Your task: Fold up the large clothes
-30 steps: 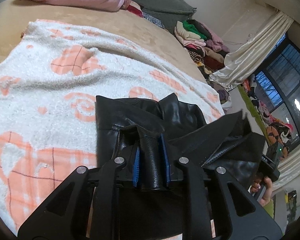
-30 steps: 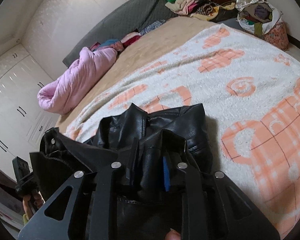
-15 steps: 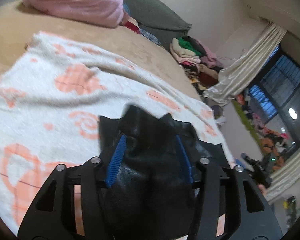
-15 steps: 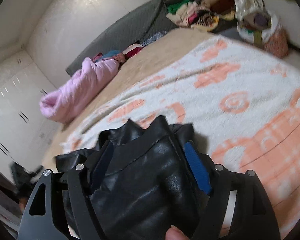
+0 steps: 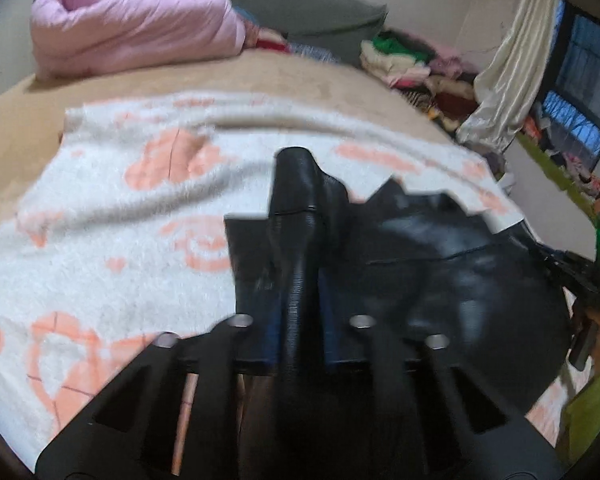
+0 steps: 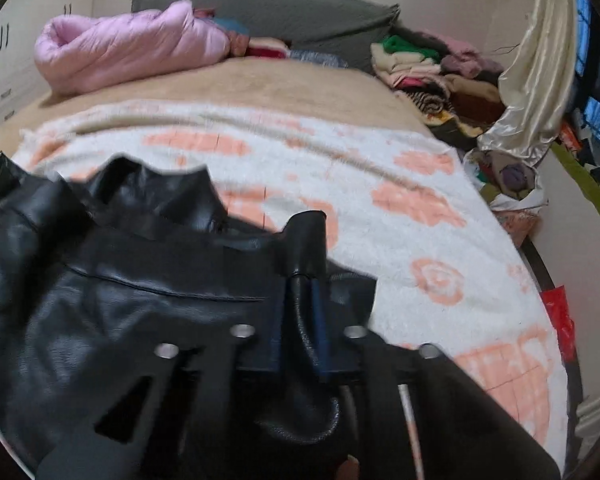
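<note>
A black leather jacket (image 5: 440, 268) hangs between my two grippers above a white blanket with orange patterns (image 5: 112, 216). My left gripper (image 5: 300, 312) is shut on a bunched fold of the jacket's left edge. My right gripper (image 6: 304, 308) is shut on a fold of its right edge, and the jacket body (image 6: 112, 288) spreads to the left in the right wrist view. The right gripper's body with a green light (image 5: 596, 280) shows at the far right of the left wrist view. Both views are blurred.
A rolled pink duvet (image 5: 136, 28) and a grey pillow (image 5: 308, 4) lie at the bed's head. A heap of clothes (image 6: 432, 64) is piled at the far right corner by a cream curtain (image 6: 532, 76). Bags (image 6: 512, 184) stand on the floor right of the bed.
Both grippers opened about half a second ago and have shut again on new folds. The jacket has been lifted and spread sideways between them, and both views have tilted up.
</note>
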`<state>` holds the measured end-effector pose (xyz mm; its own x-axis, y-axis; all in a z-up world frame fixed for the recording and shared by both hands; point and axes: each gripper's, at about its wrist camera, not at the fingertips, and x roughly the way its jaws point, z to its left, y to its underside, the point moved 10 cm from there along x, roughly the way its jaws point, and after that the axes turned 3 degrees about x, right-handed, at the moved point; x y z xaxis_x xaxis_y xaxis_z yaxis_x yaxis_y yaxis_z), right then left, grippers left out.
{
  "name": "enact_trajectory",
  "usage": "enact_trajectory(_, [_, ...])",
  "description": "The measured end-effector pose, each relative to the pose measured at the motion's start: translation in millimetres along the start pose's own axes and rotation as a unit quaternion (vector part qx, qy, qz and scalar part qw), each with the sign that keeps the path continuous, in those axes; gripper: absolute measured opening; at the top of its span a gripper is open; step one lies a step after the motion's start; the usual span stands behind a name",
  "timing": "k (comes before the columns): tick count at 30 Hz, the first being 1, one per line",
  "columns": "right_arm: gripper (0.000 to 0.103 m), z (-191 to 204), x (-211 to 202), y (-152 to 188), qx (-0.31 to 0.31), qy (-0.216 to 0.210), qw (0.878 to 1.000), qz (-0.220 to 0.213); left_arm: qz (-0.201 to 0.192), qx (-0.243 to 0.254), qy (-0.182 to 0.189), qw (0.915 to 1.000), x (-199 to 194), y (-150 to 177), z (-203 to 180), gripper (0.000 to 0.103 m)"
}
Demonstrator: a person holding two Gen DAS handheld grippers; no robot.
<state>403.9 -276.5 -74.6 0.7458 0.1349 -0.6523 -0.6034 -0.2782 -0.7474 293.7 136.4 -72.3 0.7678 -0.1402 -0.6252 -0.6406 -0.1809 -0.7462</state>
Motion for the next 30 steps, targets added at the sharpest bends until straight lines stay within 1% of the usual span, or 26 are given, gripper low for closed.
enact_trajectory(1, [0.008, -8.4, -10.3, -9.7, 0.02, 0.001, 1.0, -0.023, -0.015, 0.0, 0.003, 0.9999, -7.2, -7.5, -0.8, 0.005])
enact_trajectory(2, [0.008, -13.6, -16.3, -15.9, 0.034, 0.0, 0.999, -0.036, -0.03, -0.001, 0.01, 0.9995, -14.5, -17.1, -2.4, 0.004])
enact_trajectory(3, [0.008, -22.6, -25.3, -24.5, 0.063, -0.015, 0.996, -0.056, -0.039, -0.004, 0.018, 0.9991, -18.2, -23.8, -3.7, 0.004])
enact_trajectory(5, [0.008, -38.1, -32.3, -33.4, 0.104, -0.024, 0.991, -0.078, -0.045, 0.001, 0.011, 0.9989, -17.6, -32.8, -7.4, 0.004])
enact_trajectory(6, [0.008, -41.4, -31.7, -34.4, 0.11, -0.023, 0.99, -0.079, -0.046, 0.002, 0.006, 0.9989, -14.1, -35.3, -7.3, 0.004])
enact_trajectory(9, [0.008, -44.1, -14.1, -28.9, 0.121, -0.022, 0.99, -0.066, -0.027, -0.007, 0.003, 0.9996, 1.0, -33.2, -4.2, 0.004])
enact_trajectory(11, [0.008, -42.6, 2.2, -21.4, 0.113, -0.004, 0.992, -0.048, -0.011, -0.014, 0.004, 0.9998, 13.0, -27.3, 0.2, 0.006])
enact_trajectory(14, [0.009, -37.1, 10.8, -15.6, 0.097, 0.014, 0.995, -0.037, 0.003, -0.012, -0.004, 0.9999, 22.5, -19.4, 3.7, 0.007])
enact_trajectory(19, [0.014, -36.9, 24.7, -6.3, 0.095, 0.028, 0.995, -0.019, 0.02, -0.002, -0.026, 0.9995, 35.0, -8.4, 11.0, 0.014])
enact_trajectory(21, [0.017, -37.4, 31.1, -0.3, 0.096, 0.032, 0.995, -0.01, 0.031, 0.0, -0.035, 0.9989, 40.9, -2.4, 14.3, 0.019])
enact_trajectory(24, [0.019, -38.3, 36.2, 4.9, 0.098, 0.032, 0.995, 0.004, 0.039, -0.003, -0.037, 0.9986, 45.2, 2.0, 16.8, 0.021])
enact_trajectory(25, [0.023, -39.3, 37.6, 6.1, 0.101, 0.031, 0.994, 0.008, 0.041, -0.002, -0.039, 0.9984, 46.1, 2.9, 17.5, 0.022])
enact_trajectory(26, [0.029, -41.7, 39.4, 8.3, 0.107, 0.031, 0.994, 0.013, 0.041, -0.002, -0.039, 0.9984, 46.0, 3.3, 18.1, 0.023])
enact_trajectory(28, [0.034, -45.7, 41.8, 13.7, 0.121, 0.027, 0.992, 0.024, 0.04, -0.004, -0.038, 0.9984, 45.6, 3.2, 18.1, 0.025])
enact_trajectory(30, [0.036, -48.1, 41.6, 15.2, 0.129, 0.022, 0.991, 0.026, 0.041, -0.004, -0.046, 0.9981, 45.2, 3.3, 20.2, 0.036])
